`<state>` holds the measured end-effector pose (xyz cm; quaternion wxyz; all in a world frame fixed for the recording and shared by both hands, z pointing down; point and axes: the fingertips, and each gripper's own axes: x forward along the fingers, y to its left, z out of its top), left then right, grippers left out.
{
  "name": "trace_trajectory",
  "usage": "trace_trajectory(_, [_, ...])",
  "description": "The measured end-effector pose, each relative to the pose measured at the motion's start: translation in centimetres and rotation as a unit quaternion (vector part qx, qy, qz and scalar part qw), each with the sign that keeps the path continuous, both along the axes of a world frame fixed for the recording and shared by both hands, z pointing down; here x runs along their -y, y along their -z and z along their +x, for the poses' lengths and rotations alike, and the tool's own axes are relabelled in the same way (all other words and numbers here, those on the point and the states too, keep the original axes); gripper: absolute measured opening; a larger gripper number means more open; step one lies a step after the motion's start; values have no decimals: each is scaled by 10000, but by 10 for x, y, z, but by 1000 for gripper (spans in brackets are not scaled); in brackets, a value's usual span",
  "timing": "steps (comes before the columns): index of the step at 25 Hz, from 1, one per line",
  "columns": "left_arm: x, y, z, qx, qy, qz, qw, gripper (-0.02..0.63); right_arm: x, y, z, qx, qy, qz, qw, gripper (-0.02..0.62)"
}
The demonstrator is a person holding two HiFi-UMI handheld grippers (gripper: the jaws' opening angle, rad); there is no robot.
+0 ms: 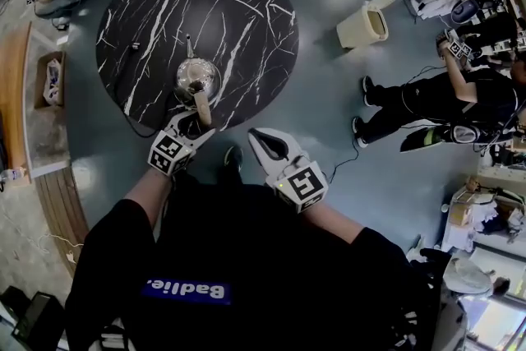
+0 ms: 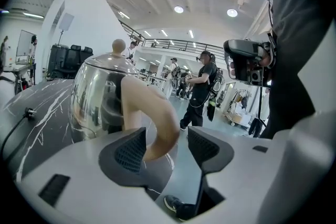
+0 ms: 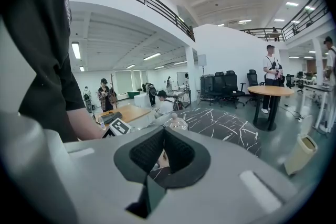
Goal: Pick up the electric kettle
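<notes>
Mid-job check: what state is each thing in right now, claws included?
Electric kettle: upright on the table, lid on.
Left claw: open, handle between its jaws, unclamped.
Right claw: shut, empty.
Plug: lying loose on the table.

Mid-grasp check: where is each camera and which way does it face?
Head view: on the head, steeply down onto the kettle and table; left gripper, right gripper, arms show.
Left gripper view: on that gripper, along its open jaws astride the kettle's handle.
Right gripper view: on that gripper, over shut jaws toward the table; left forearm shows.
Shared: all three see the kettle.
</notes>
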<state>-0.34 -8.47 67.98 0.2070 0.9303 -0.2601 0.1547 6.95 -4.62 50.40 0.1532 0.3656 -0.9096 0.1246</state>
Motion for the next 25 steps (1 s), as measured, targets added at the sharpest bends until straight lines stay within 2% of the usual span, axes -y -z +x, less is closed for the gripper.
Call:
trace_trajectory(6, [1, -6, 5, 33, -76, 15, 10000, 233, -2, -4, 3, -58, 5, -69, 10000, 3])
trace_trajectory(12, [8, -4, 15, -87, -107, 42, 9999, 233, -5, -10, 8, -93, -18, -137, 9999, 3])
trace_trajectory(16, [9, -12, 19, 31, -206, 3, 9998, 233, -4, -13, 8, -93, -11, -171, 9998, 3])
trace_trajectory(25, [9, -12, 31, -83, -389, 101, 9992, 232, -3, -14, 10, -136, -22, -209, 9997, 3])
